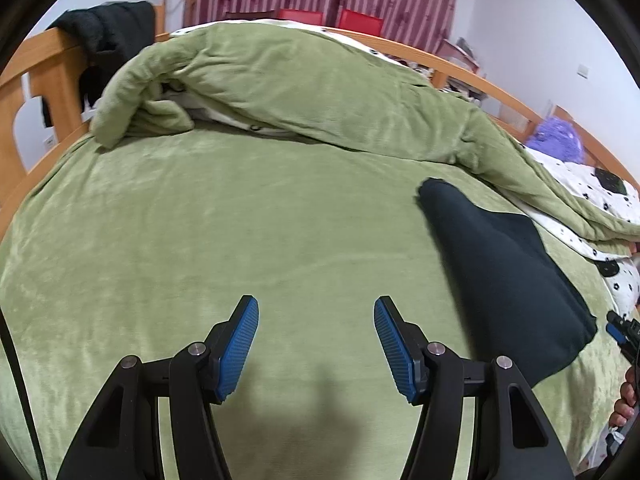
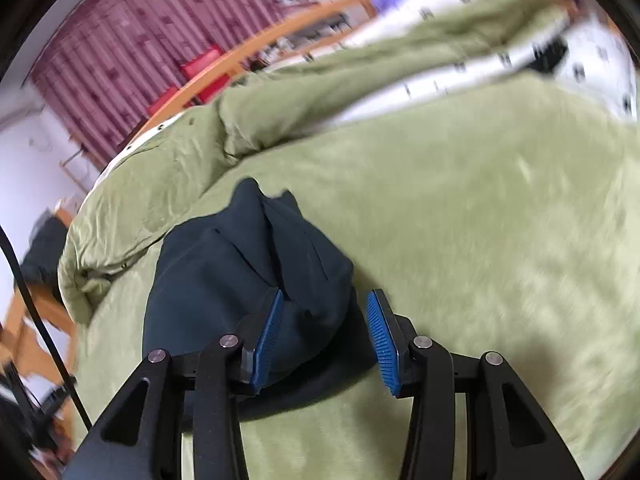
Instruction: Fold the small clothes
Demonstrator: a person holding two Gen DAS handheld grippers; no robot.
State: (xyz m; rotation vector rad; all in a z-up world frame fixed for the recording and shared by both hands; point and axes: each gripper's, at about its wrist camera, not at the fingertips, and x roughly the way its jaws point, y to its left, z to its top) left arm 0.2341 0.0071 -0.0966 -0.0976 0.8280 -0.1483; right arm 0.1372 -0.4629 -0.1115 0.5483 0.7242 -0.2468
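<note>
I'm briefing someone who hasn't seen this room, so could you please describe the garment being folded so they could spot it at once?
Find the wooden-framed bed covered by a green plush blanket. On its flat part, below the bunched-up green duvet, lies the dark garment. It is the only dark teal piece on the green, partly folded, with the right gripper over its near end.

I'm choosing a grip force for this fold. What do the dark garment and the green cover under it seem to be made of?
Dark garment: a matte, dark teal knit, probably cotton jersey or light fleece; it lies in soft rounded folds with no shine.
Green cover: plush, likely microfibre fleece or short velvet; its nap shows lighter and darker brushed streaks with a faint sheen.
Both look soft and yielding.
</note>
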